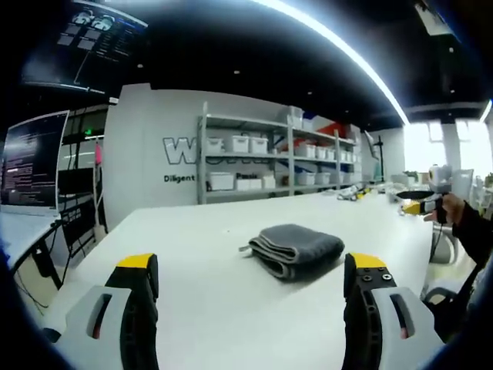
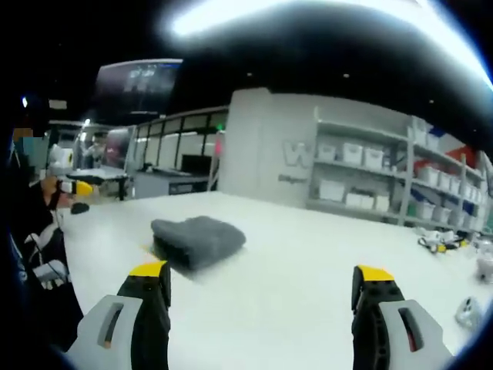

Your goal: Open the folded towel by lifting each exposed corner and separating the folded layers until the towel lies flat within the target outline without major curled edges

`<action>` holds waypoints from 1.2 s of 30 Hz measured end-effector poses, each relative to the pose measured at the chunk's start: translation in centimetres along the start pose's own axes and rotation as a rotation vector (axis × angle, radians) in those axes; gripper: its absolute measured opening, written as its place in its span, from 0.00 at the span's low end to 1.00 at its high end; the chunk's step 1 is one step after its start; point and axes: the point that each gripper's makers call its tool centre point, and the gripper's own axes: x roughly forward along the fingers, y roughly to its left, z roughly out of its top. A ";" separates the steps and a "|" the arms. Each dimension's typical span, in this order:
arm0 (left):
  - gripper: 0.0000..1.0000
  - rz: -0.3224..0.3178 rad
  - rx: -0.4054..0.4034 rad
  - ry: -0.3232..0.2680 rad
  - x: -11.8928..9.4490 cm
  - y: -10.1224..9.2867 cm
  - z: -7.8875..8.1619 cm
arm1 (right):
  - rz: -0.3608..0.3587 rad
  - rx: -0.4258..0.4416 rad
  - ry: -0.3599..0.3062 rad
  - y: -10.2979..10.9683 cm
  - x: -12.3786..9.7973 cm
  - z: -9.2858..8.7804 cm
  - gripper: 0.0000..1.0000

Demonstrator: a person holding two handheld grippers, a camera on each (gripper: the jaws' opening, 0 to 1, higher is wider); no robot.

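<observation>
A folded dark grey towel (image 1: 294, 248) lies on the white table (image 1: 223, 308), a little right of centre in the left gripper view, ahead of the jaws. My left gripper (image 1: 253, 281) stands open, its yellow-tipped jaws wide apart, short of the towel and touching nothing. In the right gripper view the same towel (image 2: 197, 240) lies left of centre, ahead of the left jaw. My right gripper (image 2: 262, 289) is open too, nothing between its jaws. No target outline is visible on the table.
Shelving with white bins (image 1: 269, 158) lines the back wall. Monitors (image 1: 31, 158) stand at the left. A person's hand (image 1: 454, 212) holds a yellow-tipped tool at the table's far right edge. Small items (image 2: 443, 240) lie on the table's far right.
</observation>
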 end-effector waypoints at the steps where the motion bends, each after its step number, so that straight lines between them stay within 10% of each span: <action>1: 0.98 0.000 0.003 -0.007 -0.1 0.0 0.2 | 0.006 0.004 -0.009 0.1 -0.1 0.2 1.00; 36: 0.96 -0.019 0.006 0.000 0.4 -0.1 4.7 | -0.013 0.015 -0.034 -2.8 -1.1 4.0 1.00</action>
